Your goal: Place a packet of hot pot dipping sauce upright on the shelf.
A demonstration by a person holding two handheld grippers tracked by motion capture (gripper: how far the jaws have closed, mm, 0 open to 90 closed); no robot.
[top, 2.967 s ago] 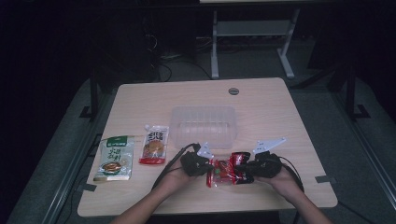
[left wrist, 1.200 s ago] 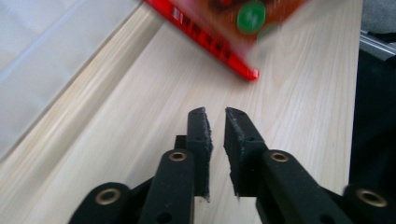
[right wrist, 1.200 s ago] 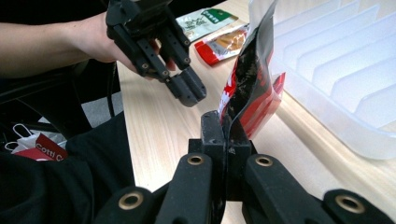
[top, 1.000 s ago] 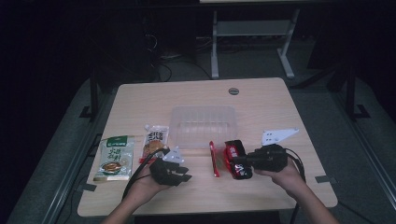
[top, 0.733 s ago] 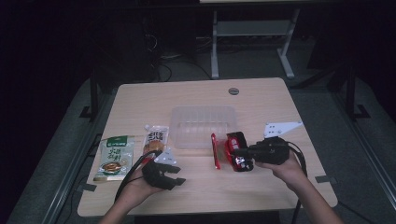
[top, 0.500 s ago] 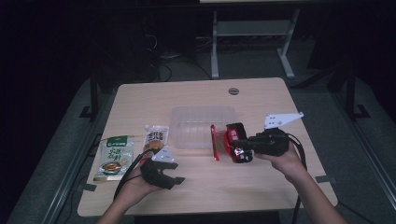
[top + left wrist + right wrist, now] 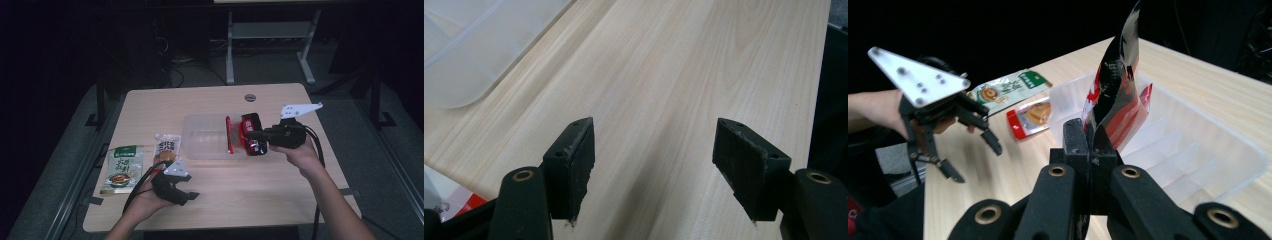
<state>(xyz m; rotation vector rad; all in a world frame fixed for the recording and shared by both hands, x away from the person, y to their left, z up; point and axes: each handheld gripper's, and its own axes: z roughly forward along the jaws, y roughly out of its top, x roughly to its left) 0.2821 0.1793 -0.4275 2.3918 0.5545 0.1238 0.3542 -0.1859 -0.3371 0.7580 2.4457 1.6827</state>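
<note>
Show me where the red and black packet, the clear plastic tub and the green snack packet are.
red and black packet [image 7: 1115, 107]: right gripper view, its crinkled middle.
clear plastic tub [image 7: 205, 137]: high view, its bare floor.
green snack packet [image 7: 120, 168]: high view, its printed front.

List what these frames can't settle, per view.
- High view: print on the green packet and orange packet is too small to read.
- Right gripper view: the shut jaws hide the lower edge of the red-black packet.
- Left gripper view: the clear bin is cut off by the top-left edge.
</note>
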